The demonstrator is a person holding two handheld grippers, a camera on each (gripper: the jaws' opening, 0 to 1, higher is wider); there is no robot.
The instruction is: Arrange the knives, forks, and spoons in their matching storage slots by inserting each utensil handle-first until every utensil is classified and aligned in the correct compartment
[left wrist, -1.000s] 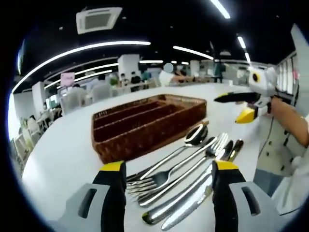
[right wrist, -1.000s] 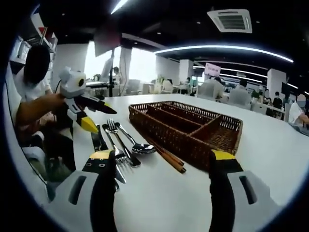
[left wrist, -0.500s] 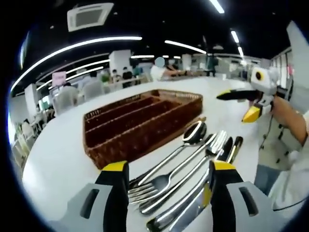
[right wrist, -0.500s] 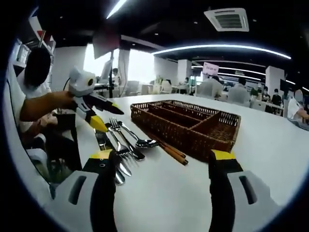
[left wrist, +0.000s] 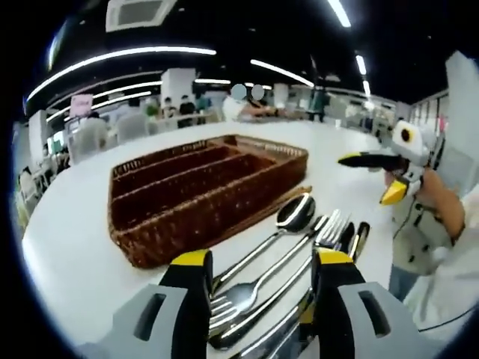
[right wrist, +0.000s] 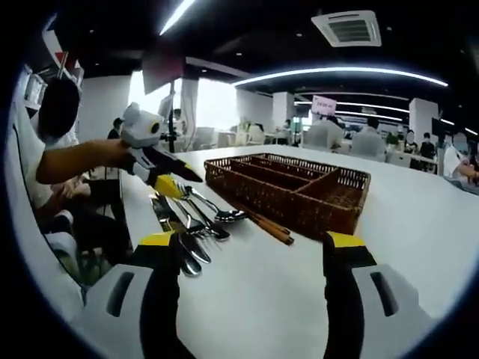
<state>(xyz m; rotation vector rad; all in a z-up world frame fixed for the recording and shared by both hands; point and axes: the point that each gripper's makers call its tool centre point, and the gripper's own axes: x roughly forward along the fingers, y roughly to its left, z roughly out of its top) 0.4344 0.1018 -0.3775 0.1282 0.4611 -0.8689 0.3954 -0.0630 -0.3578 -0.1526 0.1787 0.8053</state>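
A brown wicker tray (left wrist: 196, 193) with long slots lies on the white table (left wrist: 71, 247); its slots look bare. Beside it lies a row of steel cutlery: a spoon (left wrist: 295, 213), forks (left wrist: 330, 226) and dark-handled knives (left wrist: 355, 236). My left gripper (left wrist: 262, 263) is open, low over the near ends of the cutlery, which lie between its jaws. My right gripper (left wrist: 378, 173) hangs open in the air, off to the right of the cutlery. In the right gripper view, the right gripper (right wrist: 251, 247) is open over bare table, the left gripper (right wrist: 166, 173) hovers over the cutlery (right wrist: 196, 221), and the tray (right wrist: 288, 191) stands beyond.
Brown chopsticks (right wrist: 268, 226) lie along the tray's near side. The table edge runs close beside the cutlery, where a person (right wrist: 52, 161) sits. Other people and chairs fill the hall behind.
My left gripper has come lower and closer to the cutlery, and its jaws stand a little narrower. In the right gripper view it has moved over the cutlery.
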